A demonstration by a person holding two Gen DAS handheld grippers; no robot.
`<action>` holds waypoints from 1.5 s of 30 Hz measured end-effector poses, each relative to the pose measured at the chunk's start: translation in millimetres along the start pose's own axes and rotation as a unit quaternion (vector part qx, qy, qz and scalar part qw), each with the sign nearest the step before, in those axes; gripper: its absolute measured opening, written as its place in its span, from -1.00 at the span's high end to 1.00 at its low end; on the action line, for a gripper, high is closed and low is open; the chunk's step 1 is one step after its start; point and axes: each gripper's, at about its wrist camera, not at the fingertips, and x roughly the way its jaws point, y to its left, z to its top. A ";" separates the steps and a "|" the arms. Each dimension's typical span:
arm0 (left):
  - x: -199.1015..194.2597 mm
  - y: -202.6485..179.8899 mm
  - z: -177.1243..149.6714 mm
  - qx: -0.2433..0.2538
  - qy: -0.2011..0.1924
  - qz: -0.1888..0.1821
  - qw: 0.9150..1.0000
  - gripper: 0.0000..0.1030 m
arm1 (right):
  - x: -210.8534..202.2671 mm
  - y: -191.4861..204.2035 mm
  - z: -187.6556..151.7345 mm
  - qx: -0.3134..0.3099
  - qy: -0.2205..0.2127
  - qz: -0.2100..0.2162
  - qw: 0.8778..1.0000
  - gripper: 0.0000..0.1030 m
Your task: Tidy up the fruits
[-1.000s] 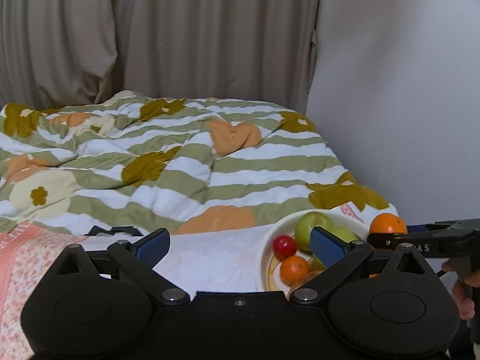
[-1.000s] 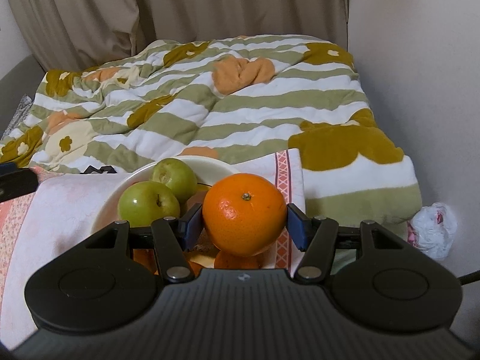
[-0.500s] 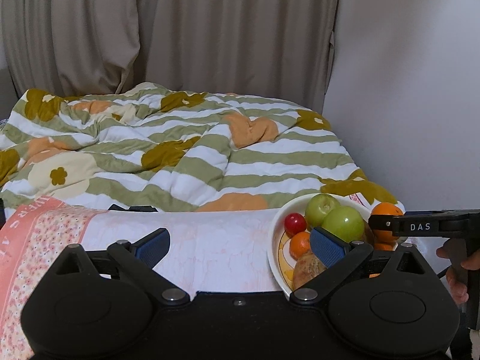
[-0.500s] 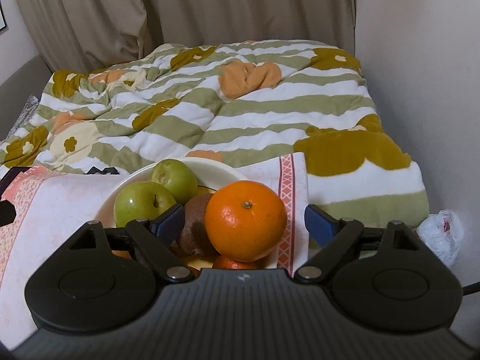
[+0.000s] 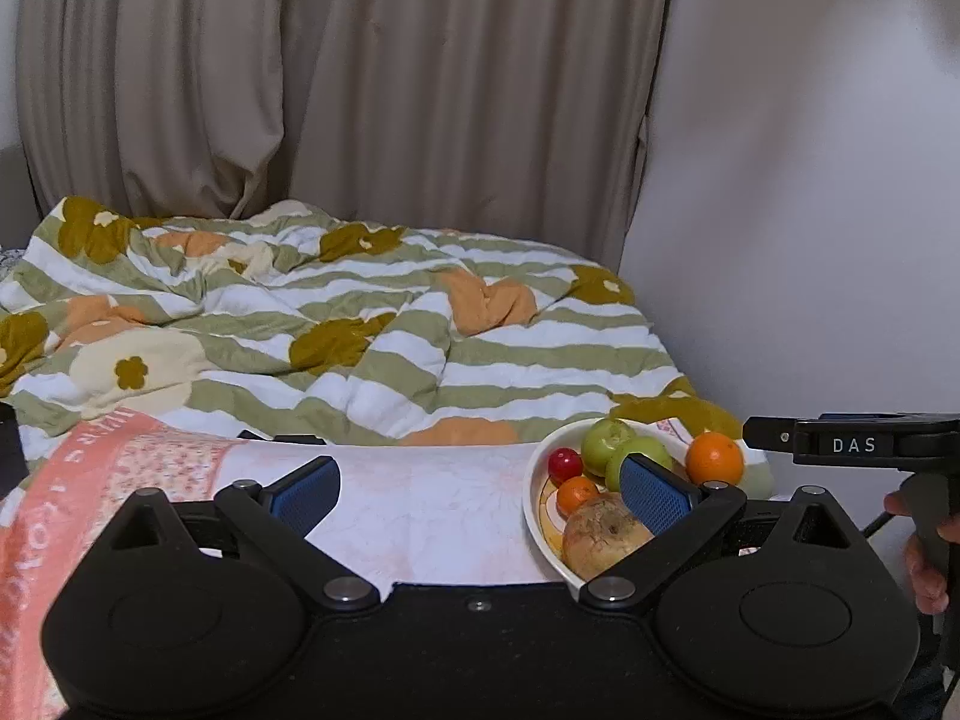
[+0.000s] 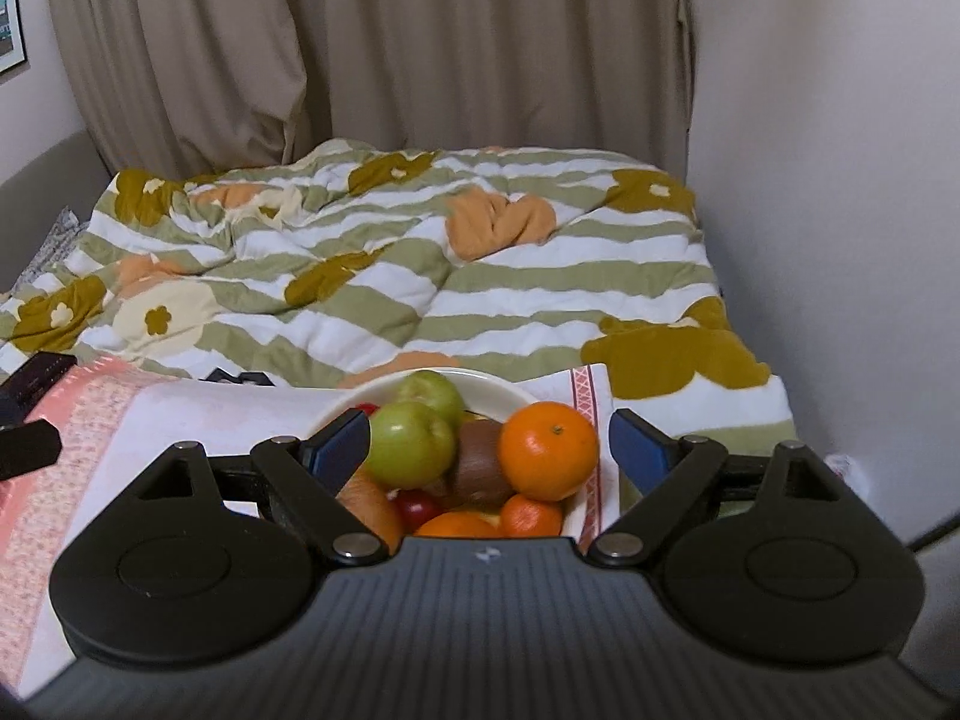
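A cream bowl [image 5: 534,501] on a white and pink cloth holds two green apples [image 5: 606,438], a big orange [image 5: 714,457], small oranges, a red cherry tomato [image 5: 564,462] and a brown fruit [image 5: 603,534]. In the right wrist view the bowl [image 6: 480,381] sits just ahead of my right gripper [image 6: 489,450], which is open and empty; the big orange [image 6: 549,450] rests on the pile between its blue pads without touching them. My left gripper [image 5: 480,489] is open and empty, left of the bowl above the cloth.
A striped flowered quilt [image 5: 336,342] covers the bed behind the cloth. Beige curtains [image 5: 336,90] hang at the back, and a white wall [image 5: 810,210] stands at the right. A white plastic bag [image 6: 843,471] lies by the wall. The right tool's body [image 5: 852,441] reaches in beside the bowl.
My right gripper opened and let the big orange go onto the fruit pile, then pulled back. The left gripper rose and drew back a little, staying open.
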 end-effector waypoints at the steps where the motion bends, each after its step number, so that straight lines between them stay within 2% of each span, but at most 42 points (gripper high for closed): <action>1: -9.5 2.2 -0.2 0.000 -0.002 -0.002 1.000 -0.97 | -10.7 7.3 -1.6 0.001 -0.002 -0.002 1.000 -0.99; 9: -65.5 18.7 -10.6 0.012 -0.006 0.001 1.000 -1.00 | -82.0 60.4 -24.1 -0.006 -0.013 -0.016 1.000 -1.00; 15: -90.5 35.1 -26.0 0.034 0.003 0.033 0.999 -1.00 | -112.0 88.8 -48.5 -0.008 -0.006 -0.021 1.000 -1.00; 21: -103.3 53.5 -36.4 0.024 0.009 0.039 0.999 -1.00 | -124.5 114.2 -70.7 -0.026 -0.002 -0.038 0.999 -1.00; 25: -112.6 59.7 -38.2 0.024 -0.001 0.046 0.999 -1.00 | -129.7 119.2 -77.2 -0.022 0.001 -0.043 0.999 -1.00; 45: -130.7 62.4 -43.1 0.038 -0.021 0.052 0.998 -1.00 | -136.5 121.8 -81.8 -0.013 0.006 -0.054 0.998 -1.00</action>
